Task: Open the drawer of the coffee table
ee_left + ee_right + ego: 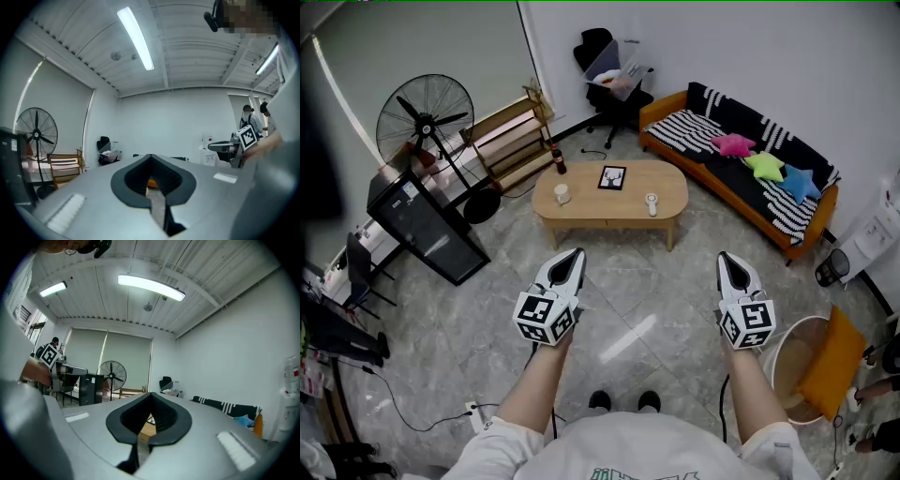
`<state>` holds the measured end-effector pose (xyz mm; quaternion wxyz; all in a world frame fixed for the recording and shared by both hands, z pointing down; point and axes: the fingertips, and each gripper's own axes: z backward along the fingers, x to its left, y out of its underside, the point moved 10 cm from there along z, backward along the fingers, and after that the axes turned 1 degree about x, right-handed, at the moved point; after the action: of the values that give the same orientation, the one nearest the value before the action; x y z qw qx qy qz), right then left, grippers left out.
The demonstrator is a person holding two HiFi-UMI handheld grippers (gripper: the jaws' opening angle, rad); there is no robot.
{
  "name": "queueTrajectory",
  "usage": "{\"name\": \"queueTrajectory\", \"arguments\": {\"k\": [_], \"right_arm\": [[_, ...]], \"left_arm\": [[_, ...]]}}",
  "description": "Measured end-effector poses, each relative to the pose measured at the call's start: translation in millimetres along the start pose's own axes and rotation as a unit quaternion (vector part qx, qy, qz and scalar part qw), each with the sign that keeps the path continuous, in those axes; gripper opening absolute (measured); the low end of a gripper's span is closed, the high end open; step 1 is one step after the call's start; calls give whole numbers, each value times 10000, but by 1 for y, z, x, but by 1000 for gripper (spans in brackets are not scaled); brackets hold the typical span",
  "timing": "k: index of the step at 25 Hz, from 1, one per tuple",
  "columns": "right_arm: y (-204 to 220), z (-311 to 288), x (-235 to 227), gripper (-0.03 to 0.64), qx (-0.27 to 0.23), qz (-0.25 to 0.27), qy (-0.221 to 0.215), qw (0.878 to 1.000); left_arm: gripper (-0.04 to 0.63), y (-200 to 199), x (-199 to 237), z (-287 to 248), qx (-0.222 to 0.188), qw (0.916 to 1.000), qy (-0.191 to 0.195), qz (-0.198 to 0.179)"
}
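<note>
Left gripper (569, 260) & right gripper (731, 263) both closed tight w/ nothing in them, side by side over grey tile floor (642, 305), well apart from oval light-wood coffee table (586, 202).

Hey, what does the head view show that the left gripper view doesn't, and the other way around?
Head view only: a cup and picture frame on the coffee table, star cushions, the person's shoes. Left gripper view only: the ceiling light. Both: the fan, office chair and right gripper.
</note>
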<state>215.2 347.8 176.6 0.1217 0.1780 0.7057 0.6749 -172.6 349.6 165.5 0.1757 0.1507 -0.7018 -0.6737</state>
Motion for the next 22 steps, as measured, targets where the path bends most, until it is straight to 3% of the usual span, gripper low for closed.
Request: {"name": "queueTrajectory", "arguments": {"k": [12, 15, 16, 17, 18, 22], "right_arm": [[1, -3, 0, 5, 16, 31, -67, 10000], [1, -3, -2, 5, -231, -85, -131, 9996], [0, -5, -3, 45, -414, -209, -98, 9989], [-1, -6, -4, 387, -593, -368, -41, 9976], [-3, -8, -4, 589, -721, -506, -9, 9961], [-3, -9, -4, 589, -736, -453, -66, 9962]], "left_arm": [[-2, 2, 1, -2, 23, 10000, 4, 16], [-2, 2, 0, -3, 37, 10000, 9, 0], [-2, 2, 0, -3, 41, 10000, 12, -7], [-2, 2, 0, -2, 43, 10000, 15, -13], [-2, 1, 0, -2, 46, 10000, 19, -16], [-2, 2, -1, -3, 56, 10000, 31, -24]]}}
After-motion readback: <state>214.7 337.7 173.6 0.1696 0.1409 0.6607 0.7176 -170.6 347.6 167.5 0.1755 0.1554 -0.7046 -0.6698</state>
